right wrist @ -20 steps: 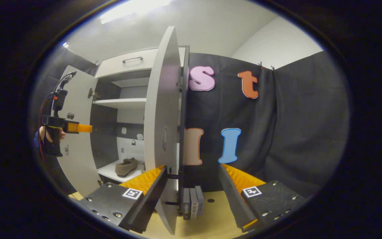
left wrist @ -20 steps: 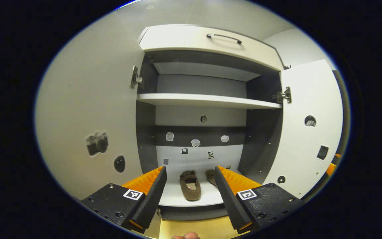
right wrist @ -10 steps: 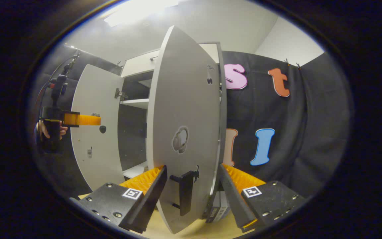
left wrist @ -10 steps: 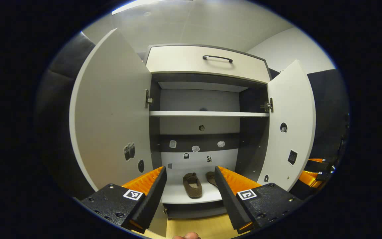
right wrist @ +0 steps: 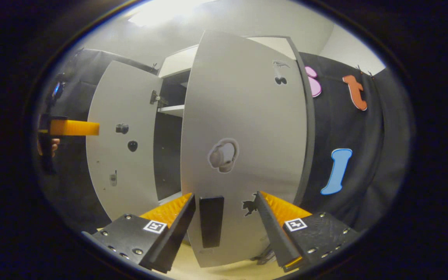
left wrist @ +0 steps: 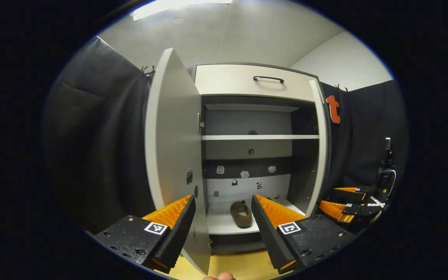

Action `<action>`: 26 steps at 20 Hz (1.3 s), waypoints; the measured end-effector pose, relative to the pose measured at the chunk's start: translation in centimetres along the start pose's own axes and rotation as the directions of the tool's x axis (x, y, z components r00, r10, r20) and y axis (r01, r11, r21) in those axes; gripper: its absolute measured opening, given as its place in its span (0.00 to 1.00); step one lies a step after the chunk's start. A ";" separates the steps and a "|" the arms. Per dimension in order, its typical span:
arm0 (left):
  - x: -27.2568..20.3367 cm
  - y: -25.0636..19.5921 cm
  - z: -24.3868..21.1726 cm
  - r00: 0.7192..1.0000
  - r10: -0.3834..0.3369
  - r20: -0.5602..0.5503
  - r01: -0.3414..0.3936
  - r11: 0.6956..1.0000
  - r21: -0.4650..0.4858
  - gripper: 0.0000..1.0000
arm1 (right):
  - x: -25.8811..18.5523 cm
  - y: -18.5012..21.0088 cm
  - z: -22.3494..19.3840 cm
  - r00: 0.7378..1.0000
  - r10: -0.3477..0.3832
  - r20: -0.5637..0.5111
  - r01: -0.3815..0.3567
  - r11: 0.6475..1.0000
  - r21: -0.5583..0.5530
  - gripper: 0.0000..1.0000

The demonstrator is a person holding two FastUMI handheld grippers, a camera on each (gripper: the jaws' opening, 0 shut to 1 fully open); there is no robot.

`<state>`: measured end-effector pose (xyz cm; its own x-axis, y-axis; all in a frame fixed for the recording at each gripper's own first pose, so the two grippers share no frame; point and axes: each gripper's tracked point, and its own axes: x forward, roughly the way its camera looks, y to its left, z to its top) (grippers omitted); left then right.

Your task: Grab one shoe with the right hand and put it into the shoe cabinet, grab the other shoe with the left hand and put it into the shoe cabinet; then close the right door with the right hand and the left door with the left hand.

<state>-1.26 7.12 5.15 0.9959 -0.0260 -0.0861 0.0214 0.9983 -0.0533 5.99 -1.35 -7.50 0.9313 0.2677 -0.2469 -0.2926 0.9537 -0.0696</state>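
Note:
The shoe cabinet [left wrist: 255, 83] stands with both doors part open. A brown shoe [left wrist: 241, 214] lies on its bottom shelf [left wrist: 224, 223], straight ahead between my left gripper's [left wrist: 223, 221] open fingers. The left door [left wrist: 171, 155] is close by, seen nearly edge-on. The right door [left wrist: 320, 151] is edge-on too. In the right gripper view, the right door's outer face [right wrist: 243, 136] is right in front, and its black handle [right wrist: 211, 221] sits between my right gripper's [right wrist: 226, 225] open fingers without being pressed. The left door [right wrist: 121, 155] hangs open behind it.
A drawer with a dark handle [left wrist: 268, 79] tops the cabinet, and a middle shelf [left wrist: 259, 137] is bare. The right gripper [left wrist: 344, 204] shows low at the cabinet's right. The left gripper [right wrist: 72, 127], held by a hand [right wrist: 53, 146], is far left. Wooden floor [left wrist: 239, 268] lies below.
The right door has swung inward toward shut, with my right gripper coming round to its outer face. My left gripper has drawn back and leftward past the left door's edge.

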 end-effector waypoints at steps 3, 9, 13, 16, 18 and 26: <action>-1.0 1.6 0.1 0.999 0.035 0.004 -0.035 0.999 -0.004 0.88 | 1.5 0.4 -0.7 1.000 0.000 -0.017 -0.001 1.000 -0.003 0.96; -3.3 5.2 -0.3 0.992 0.124 -0.008 -0.124 0.992 -0.002 0.88 | 2.6 0.2 -1.8 0.999 -0.024 -0.033 0.024 1.000 -0.002 0.98; -4.8 8.2 -0.4 0.982 0.189 -0.003 -0.189 0.982 -0.021 0.88 | 3.9 0.5 -1.9 0.999 -0.028 -0.030 0.029 0.999 0.016 0.98; -5.5 10.8 -0.8 0.970 0.241 -0.009 -0.241 0.970 -0.027 0.88 | 4.7 0.8 -2.2 0.999 -0.037 -0.033 0.037 0.999 0.026 0.98; -5.4 12.2 -1.5 0.966 0.260 -0.018 -0.260 0.965 -0.033 0.85 | 5.4 0.8 -2.4 0.998 -0.046 -0.038 0.047 0.998 0.032 0.98; -2.7 13.8 -6.5 0.974 0.199 -0.110 -0.207 0.976 -0.072 0.86 | 7.5 1.4 -2.7 0.995 -0.090 -0.040 0.092 0.994 0.062 0.98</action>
<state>-4.25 20.68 -1.77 0.9645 0.1677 -0.2039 -0.1920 0.9756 -0.1061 12.00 1.65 -12.08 0.9444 0.1751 -0.2784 -0.1914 0.9810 -0.0322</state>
